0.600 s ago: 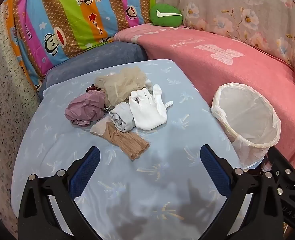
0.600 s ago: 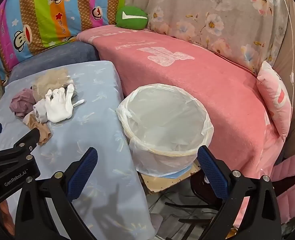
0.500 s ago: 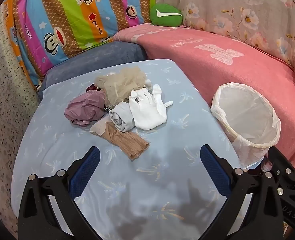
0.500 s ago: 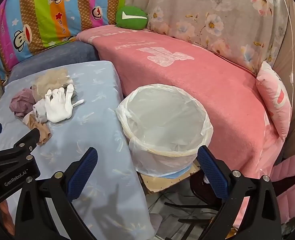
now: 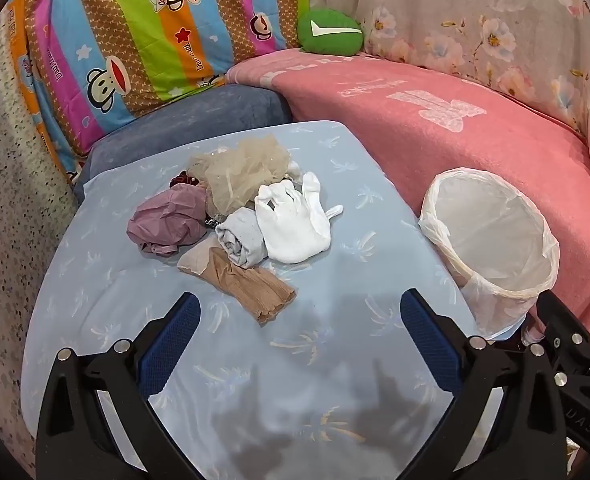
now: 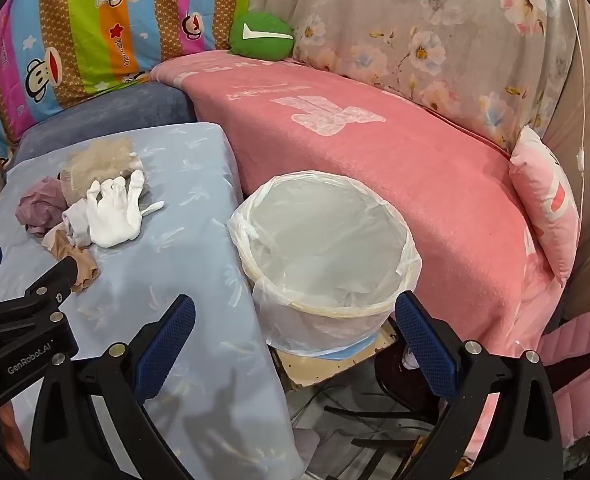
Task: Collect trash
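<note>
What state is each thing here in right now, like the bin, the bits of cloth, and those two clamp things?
Trash bin: upright, lined with a bag, looks empty.
White glove: lying flat on the table.
Purple wad: crumpled.
Grey cloth: rolled up.
Tan stocking: lying loose.
Beige netting: bunched.
Left gripper: jaws open, holding nothing.
Right gripper: jaws open, holding nothing.

Left gripper [image 5: 297, 328] spread wide, empty, above blue tablecloth [image 5: 335, 360]. Beyond it: tan stocking [image 5: 241, 284], grey roll [image 5: 241, 236], white glove [image 5: 293, 220], mauve wad [image 5: 167, 220], beige netting [image 5: 241, 174], clustered, touching. Dark item behind wad, unclear. Lined bin [image 5: 491, 240] right of tablecloth.
</note>
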The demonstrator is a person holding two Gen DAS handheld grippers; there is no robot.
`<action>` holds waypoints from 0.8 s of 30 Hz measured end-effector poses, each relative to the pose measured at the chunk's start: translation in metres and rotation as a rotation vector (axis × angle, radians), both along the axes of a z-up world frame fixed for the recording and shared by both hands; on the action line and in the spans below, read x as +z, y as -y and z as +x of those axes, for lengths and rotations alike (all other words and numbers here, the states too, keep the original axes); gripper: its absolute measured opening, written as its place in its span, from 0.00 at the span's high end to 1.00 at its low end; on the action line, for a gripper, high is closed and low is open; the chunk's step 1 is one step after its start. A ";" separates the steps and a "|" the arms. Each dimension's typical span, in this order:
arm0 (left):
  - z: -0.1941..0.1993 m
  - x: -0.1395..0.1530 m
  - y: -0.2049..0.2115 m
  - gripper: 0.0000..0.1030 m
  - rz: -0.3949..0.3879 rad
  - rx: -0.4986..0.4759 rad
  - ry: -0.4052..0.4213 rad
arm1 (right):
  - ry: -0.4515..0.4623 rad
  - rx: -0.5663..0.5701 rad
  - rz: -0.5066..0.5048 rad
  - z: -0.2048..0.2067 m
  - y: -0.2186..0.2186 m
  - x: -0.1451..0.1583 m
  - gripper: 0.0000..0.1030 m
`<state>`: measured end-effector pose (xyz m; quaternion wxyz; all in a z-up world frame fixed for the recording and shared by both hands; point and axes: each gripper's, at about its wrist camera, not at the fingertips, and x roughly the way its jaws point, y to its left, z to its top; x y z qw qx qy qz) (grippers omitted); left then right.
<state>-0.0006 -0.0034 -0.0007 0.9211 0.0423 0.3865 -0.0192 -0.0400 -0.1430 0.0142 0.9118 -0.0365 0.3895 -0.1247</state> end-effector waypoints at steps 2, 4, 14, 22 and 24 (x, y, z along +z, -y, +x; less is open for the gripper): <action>0.000 0.000 0.001 0.07 0.000 0.000 0.001 | 0.000 0.000 -0.001 0.000 0.000 0.000 0.06; -0.001 -0.001 0.002 0.07 0.000 -0.001 0.004 | -0.001 0.000 -0.001 0.000 0.000 0.000 0.06; 0.002 0.004 0.001 0.07 -0.004 -0.003 0.010 | -0.001 -0.001 -0.005 0.000 -0.005 0.000 0.06; 0.002 0.005 -0.001 0.07 -0.005 -0.005 0.016 | 0.000 -0.004 -0.005 0.002 0.004 0.000 0.06; 0.003 0.005 -0.001 0.07 -0.007 -0.004 0.015 | 0.000 -0.005 -0.007 0.002 0.005 0.001 0.06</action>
